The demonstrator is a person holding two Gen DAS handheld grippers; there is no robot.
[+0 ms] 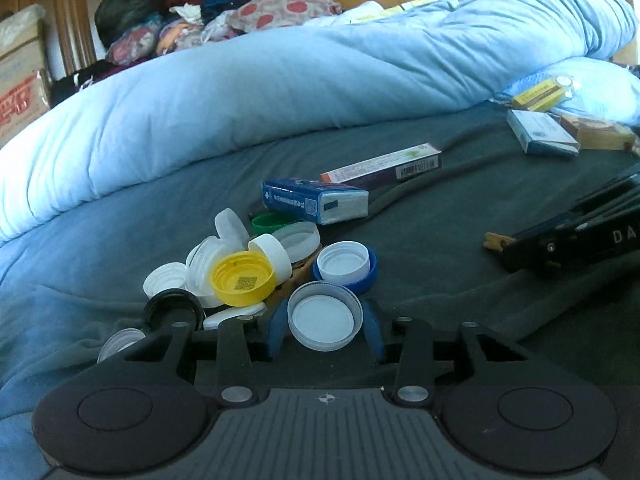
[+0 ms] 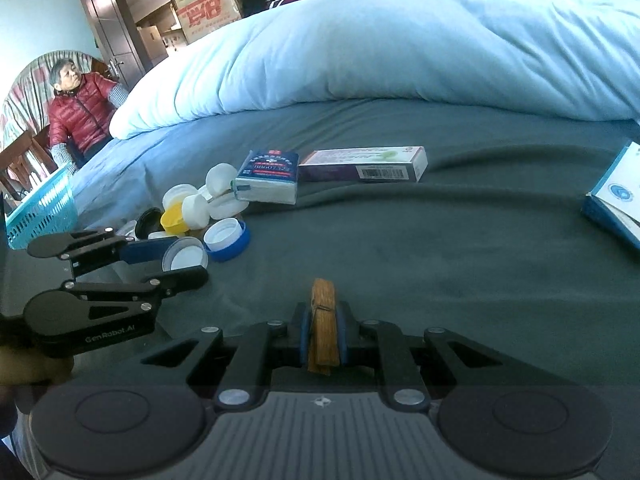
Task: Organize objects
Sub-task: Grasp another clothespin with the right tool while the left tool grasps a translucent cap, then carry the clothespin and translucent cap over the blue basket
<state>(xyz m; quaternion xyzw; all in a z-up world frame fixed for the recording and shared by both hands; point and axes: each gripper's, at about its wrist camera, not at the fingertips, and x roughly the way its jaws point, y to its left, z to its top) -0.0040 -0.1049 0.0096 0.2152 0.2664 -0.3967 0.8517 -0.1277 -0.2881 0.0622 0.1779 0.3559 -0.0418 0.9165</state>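
Observation:
My left gripper (image 1: pixel 325 322) is shut on a grey-white bottle cap (image 1: pixel 324 316), held just in front of a pile of caps: a yellow cap (image 1: pixel 242 278), a blue cap (image 1: pixel 347 266), white caps (image 1: pixel 200 270) and a black cap (image 1: pixel 172 308). The same gripper (image 2: pixel 188 256) and its cap (image 2: pixel 185 254) show at the left of the right wrist view. My right gripper (image 2: pixel 322 312) is shut on a wooden clothespin (image 2: pixel 323 326) over the dark grey bedsheet (image 2: pixel 440 248). It shows at the right of the left wrist view (image 1: pixel 496 242).
A blue tissue pack (image 1: pixel 316 200) and a long purple-white box (image 1: pixel 384 166) lie behind the caps. More boxes (image 1: pixel 540 132) lie far right. A light blue duvet (image 1: pixel 280 80) bounds the back. A teal basket (image 2: pixel 44 208) and a seated person (image 2: pixel 80 108) are at left.

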